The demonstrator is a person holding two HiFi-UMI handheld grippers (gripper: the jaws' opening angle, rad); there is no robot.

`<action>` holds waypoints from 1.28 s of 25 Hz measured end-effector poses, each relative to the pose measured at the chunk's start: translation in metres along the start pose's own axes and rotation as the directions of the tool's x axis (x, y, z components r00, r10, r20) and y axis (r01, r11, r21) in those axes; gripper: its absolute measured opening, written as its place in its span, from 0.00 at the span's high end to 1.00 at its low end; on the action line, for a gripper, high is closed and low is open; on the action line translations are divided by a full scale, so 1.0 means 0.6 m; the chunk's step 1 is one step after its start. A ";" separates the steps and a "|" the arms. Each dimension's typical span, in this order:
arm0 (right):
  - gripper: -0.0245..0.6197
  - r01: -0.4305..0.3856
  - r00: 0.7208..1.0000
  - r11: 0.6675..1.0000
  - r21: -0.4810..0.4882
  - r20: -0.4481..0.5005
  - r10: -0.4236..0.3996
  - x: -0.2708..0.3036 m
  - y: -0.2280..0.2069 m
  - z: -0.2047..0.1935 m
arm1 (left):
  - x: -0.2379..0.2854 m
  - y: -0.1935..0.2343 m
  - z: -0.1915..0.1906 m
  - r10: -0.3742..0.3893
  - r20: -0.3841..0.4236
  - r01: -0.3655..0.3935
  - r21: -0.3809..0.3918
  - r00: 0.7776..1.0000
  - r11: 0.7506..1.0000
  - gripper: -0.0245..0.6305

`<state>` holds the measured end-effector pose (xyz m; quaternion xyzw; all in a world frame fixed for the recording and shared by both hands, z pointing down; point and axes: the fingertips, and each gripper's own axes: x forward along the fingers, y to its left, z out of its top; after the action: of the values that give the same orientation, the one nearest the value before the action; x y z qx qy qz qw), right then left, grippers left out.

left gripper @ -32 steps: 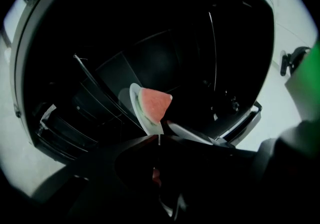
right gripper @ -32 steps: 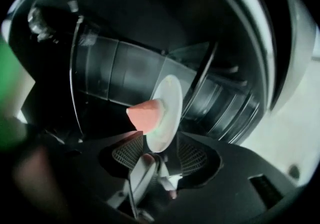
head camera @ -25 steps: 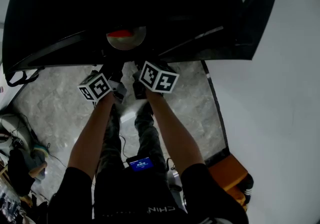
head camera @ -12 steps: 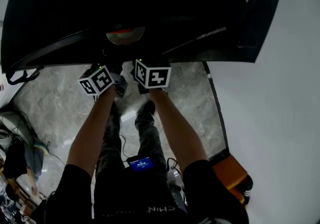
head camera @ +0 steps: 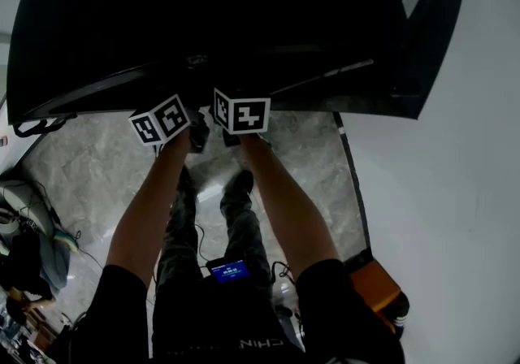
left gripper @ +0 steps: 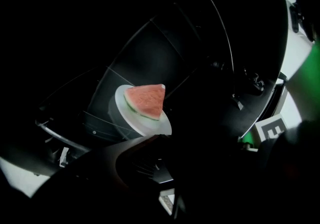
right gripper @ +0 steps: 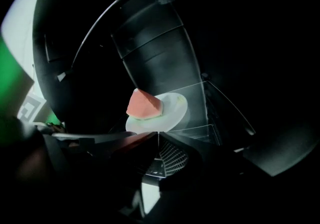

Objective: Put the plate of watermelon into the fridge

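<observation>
Now left gripper (left gripper: pixel 161 136) and right gripper (right gripper: pixel 157 132) clamp the plate (left gripper: pixel 150 124) by its rim, so the watermelon (left gripper: pixel 146 100) sits level inside the fridge (head camera: pixel 203 13).

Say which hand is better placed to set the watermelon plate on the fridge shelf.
Probably right: the right claw is shut on the round white plate, with the clear glass shelf just beyond. The left claw is too dark to judge.

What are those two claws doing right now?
Left gripper: closed on the plate rim.
Right gripper: closed on the same plate.
</observation>
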<state>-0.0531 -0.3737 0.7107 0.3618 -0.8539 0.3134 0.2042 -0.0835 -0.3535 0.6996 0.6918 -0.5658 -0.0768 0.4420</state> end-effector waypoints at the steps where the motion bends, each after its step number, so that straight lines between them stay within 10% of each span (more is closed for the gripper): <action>1: 0.93 0.000 1.000 1.000 -0.001 -0.003 0.000 0.006 0.001 0.002 | 0.001 0.003 0.004 -0.005 0.000 0.005 -0.002 1.000 1.000 0.94; 8: 0.93 -0.012 1.000 1.000 0.005 -0.023 0.012 0.006 0.017 -0.014 | -0.029 -0.001 0.026 -0.108 0.031 0.108 -0.014 0.994 0.994 0.94; 18: 0.93 -0.168 0.986 0.982 0.082 0.014 0.167 -0.095 0.098 0.008 | -0.132 -0.111 0.037 -0.298 -0.080 0.308 0.320 0.951 0.896 0.94; 32: 0.93 -0.169 0.984 0.963 0.211 0.086 0.154 -0.293 0.179 0.052 | -0.293 -0.185 0.056 -0.370 -0.137 0.394 0.314 0.919 0.864 0.94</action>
<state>-0.0218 -0.2506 0.5451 0.3214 -0.8477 0.4080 0.1077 -0.0857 -0.2249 0.5329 0.8574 -0.4060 -0.0405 0.3136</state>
